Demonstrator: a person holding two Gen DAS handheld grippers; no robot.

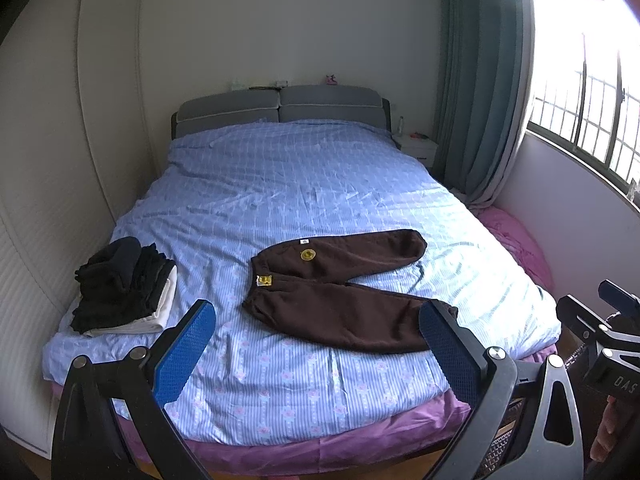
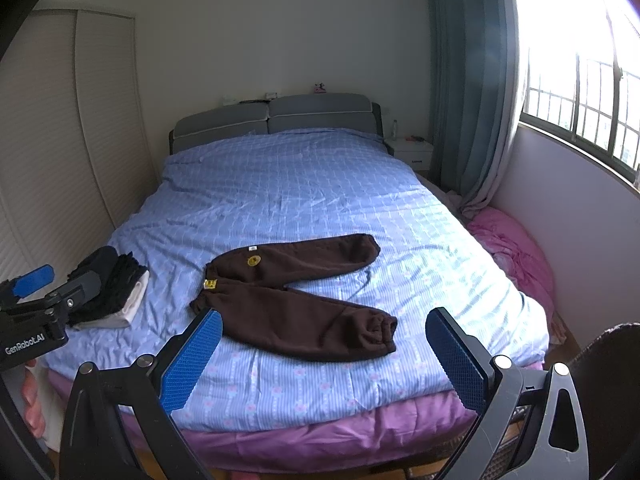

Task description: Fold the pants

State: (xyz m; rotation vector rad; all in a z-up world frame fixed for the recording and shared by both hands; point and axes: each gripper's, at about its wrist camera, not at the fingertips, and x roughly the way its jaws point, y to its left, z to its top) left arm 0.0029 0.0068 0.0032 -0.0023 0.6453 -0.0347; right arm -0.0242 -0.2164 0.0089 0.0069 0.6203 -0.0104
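Note:
Dark brown pants [image 1: 340, 288] lie spread flat on the blue bed cover [image 1: 280, 184], waistband to the left, both legs pointing right in a V. They also show in the right wrist view [image 2: 296, 300]. A yellow patch [image 1: 307, 255] and a yellow tag mark the waist. My left gripper [image 1: 316, 332] is open and empty, held above the foot of the bed, short of the pants. My right gripper [image 2: 324, 340] is open and empty, also near the foot of the bed. Neither touches the pants.
A stack of folded dark and white clothes [image 1: 124, 288] sits at the bed's left edge. A wardrobe [image 1: 60, 160] stands on the left. A pink blanket [image 2: 516, 252], a curtain and a window are on the right. A white nightstand [image 1: 416, 147] is by the headboard.

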